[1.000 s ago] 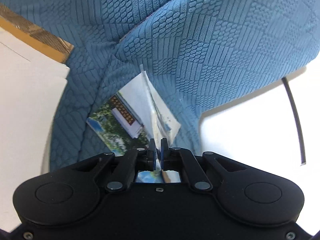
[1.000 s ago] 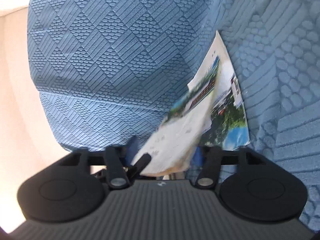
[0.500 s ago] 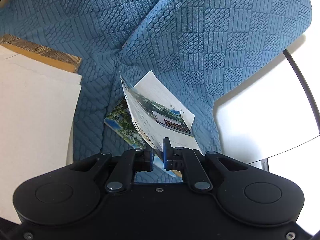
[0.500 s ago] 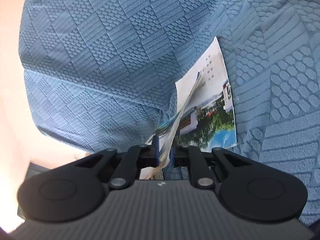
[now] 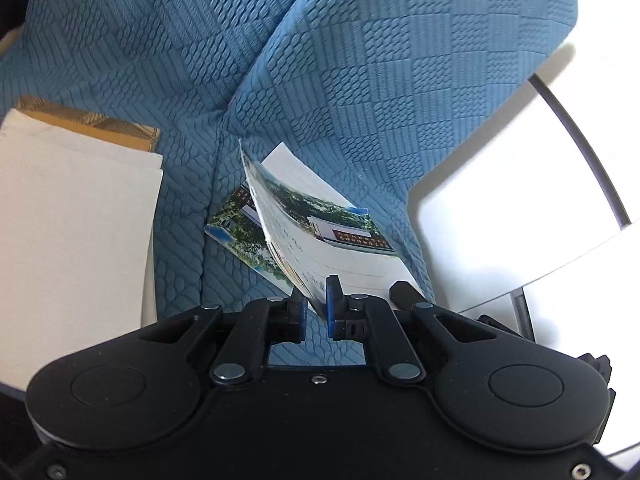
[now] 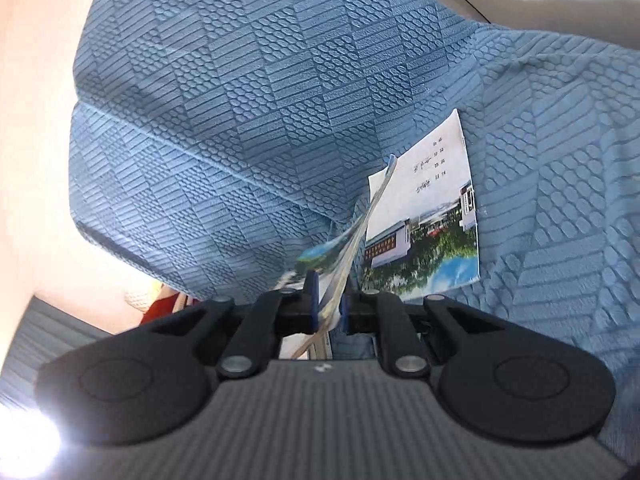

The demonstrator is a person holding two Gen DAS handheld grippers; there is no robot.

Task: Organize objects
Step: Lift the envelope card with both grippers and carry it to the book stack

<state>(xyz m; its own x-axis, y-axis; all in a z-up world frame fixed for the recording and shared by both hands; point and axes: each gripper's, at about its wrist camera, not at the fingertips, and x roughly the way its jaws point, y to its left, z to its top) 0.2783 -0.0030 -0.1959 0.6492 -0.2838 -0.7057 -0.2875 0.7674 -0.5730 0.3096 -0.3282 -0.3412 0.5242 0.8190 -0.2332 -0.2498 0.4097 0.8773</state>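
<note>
— Two grippers are pinching one booklet (image 5: 332, 248), right?
— Yes. Left gripper (image 5: 316, 312) and right gripper (image 6: 329, 304) are both clamping its near edge, lifting it off another booklet (image 6: 432, 236) lying on the blue sofa cover (image 5: 360, 80).
— What is sitting left?
— White cloth (image 5: 72, 232), over a yellow box (image 5: 88, 126).

The right claw (image 6: 328, 304) is clamped on a thin booklet (image 6: 348, 248); a second booklet (image 6: 432, 216) lies flat on the blue textured cover (image 6: 260, 80).

Nothing can be read clearly. The white booklet with a landscape-photo cover (image 6: 432, 200) carries small dark printed characters, and its pictured building a red sign, all too small to make out.
</note>
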